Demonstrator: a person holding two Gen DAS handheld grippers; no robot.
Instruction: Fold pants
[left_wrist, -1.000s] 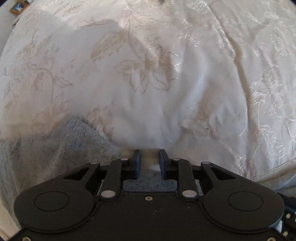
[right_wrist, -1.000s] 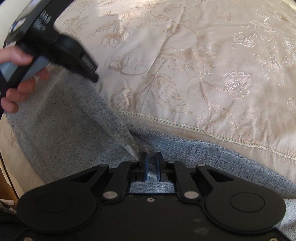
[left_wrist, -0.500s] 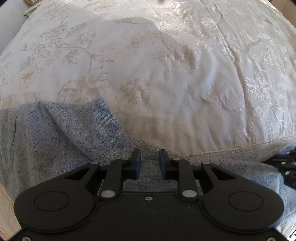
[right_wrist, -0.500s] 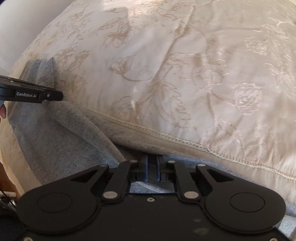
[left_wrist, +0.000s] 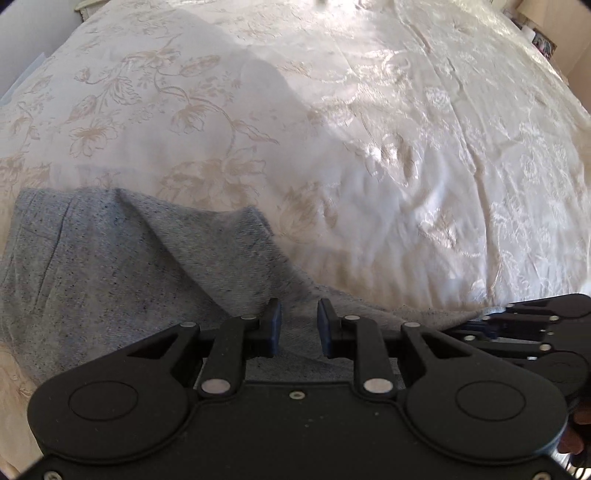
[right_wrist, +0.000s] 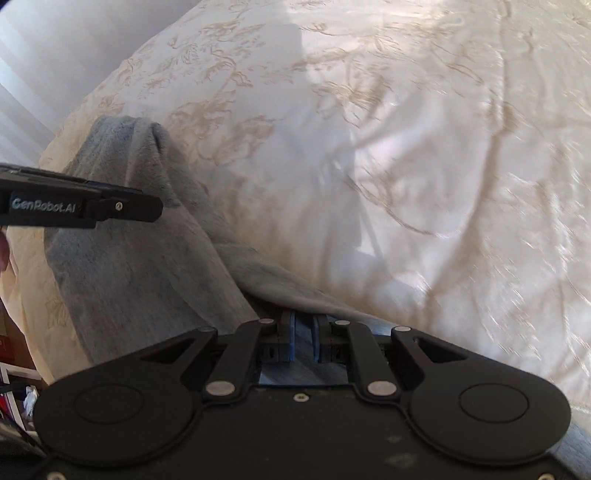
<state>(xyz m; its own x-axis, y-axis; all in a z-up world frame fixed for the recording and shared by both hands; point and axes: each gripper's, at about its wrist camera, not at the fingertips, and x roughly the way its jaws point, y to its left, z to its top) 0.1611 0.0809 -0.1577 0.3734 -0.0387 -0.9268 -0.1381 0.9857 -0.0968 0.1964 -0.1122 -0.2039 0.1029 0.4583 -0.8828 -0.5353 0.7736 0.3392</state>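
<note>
Fingers of left gripper (left_wrist: 299, 326) and right gripper (right_wrist: 303, 338) both narrow, each pinching grey pants (left_wrist: 122, 266) fabric, garment draped across near edge of cream floral bedspread (left_wrist: 369, 147).

Pants (left_wrist: 122, 266) blue-grey, dark-flecked; bedspread (left_wrist: 369, 147) cream-white with beige floral outlines; grippers black with blue pads (right_wrist: 291, 339).

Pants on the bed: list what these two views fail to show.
- Left wrist: pants run under the left gripper body; near edge hidden.
- Left wrist: right gripper cut by the frame edge.
- Right wrist: bedspread motion-blurred; right gripper body covers the pinched cloth.
</note>
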